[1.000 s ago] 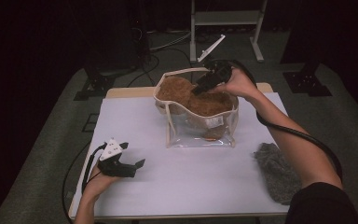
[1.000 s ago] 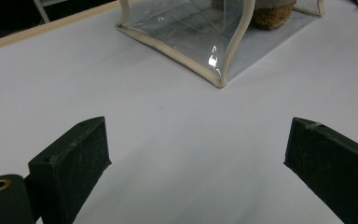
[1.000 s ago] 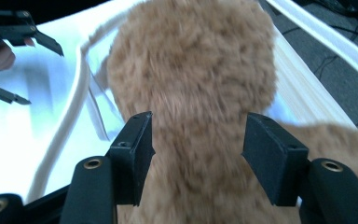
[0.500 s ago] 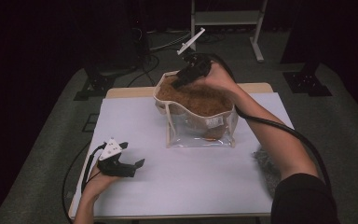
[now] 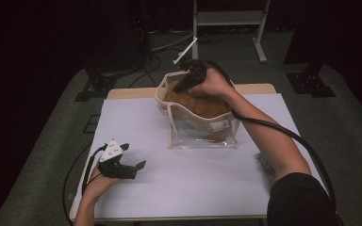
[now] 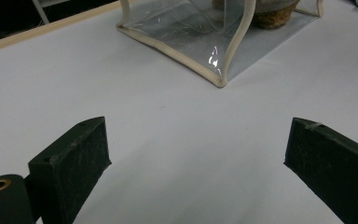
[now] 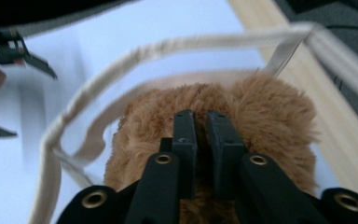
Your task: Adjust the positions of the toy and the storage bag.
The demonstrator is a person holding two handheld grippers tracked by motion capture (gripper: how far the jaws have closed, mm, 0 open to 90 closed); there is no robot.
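Brown plush toy point(image 7: 242, 112) sits inside the clear bag point(image 5: 202, 129); my right gripper point(image 7: 200, 126) has just closed over its fur, perhaps pinching some. Left gripper point(image 5: 132, 157), beside the bag, stays apart.

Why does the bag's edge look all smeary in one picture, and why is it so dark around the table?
In the right gripper view the bag rim is streaked by motion blur while the brown furry toy stays fairly sharp; in the left gripper view a small glare spot shines on the clear bag; in the high view the table is lit and the surrounding room is dark.
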